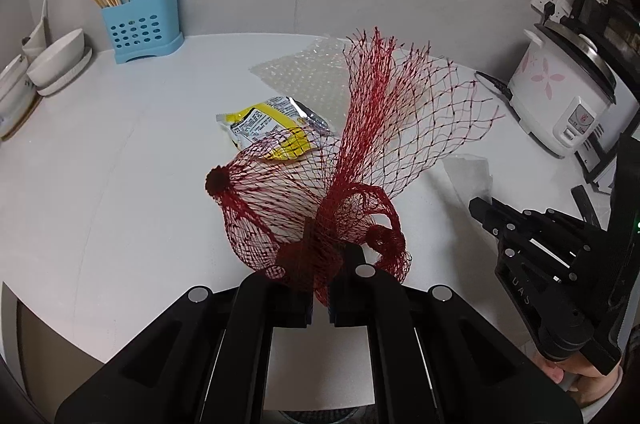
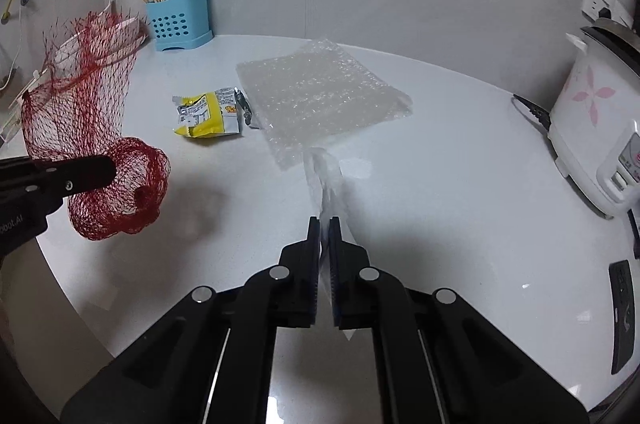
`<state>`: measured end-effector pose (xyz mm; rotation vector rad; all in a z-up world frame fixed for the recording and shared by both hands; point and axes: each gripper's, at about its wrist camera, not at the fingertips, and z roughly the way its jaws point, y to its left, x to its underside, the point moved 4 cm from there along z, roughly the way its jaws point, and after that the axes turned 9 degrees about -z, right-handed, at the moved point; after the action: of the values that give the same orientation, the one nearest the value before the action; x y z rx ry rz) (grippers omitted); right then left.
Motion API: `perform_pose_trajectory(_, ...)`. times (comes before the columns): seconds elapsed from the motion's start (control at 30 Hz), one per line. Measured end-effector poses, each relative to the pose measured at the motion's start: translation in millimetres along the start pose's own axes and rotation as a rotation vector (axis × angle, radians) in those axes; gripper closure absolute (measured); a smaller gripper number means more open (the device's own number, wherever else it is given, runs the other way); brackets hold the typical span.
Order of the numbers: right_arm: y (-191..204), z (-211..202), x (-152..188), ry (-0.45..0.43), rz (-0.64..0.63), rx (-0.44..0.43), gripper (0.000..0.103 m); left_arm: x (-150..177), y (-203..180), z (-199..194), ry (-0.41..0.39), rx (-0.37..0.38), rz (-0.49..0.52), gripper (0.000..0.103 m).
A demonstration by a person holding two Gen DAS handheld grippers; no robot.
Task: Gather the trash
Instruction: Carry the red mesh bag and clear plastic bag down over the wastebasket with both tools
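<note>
1. Trash partly gathered: red mesh net (image 1: pixel 320 184) clamped in the left hand-held gripper (image 1: pixel 319 256), bunched between the closed pads and hanging clear of the tabletop (image 1: pixel 100 152).
2. Thin clear plastic film (image 2: pixel 326 180) pinched in the right hand-held gripper (image 2: pixel 325 224), jaws nearly together, film trailing forward from the tips toward the bubble wrap.
3. Still lying loose ahead of both tips: yellow snack wrapper (image 2: pixel 210 116) and bubble wrap sheet (image 2: pixel 320 100), touching each other at one corner.
4. Step in hand, as judged: lifting the first two pieces away.
5. Next move probably calls for carrying both to a bin (none in view), letting go there, then returning for wrapper and bubble wrap.
</note>
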<state>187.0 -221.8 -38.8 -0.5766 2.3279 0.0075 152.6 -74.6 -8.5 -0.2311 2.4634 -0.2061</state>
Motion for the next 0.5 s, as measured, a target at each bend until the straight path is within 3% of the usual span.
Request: perform_pose_trajectory(0.5, 18, -95, 37, -0.101, 0.08, 0.032, 0.1, 50, 3, -60, -0.033, 0.058, 0.006, 0.099)
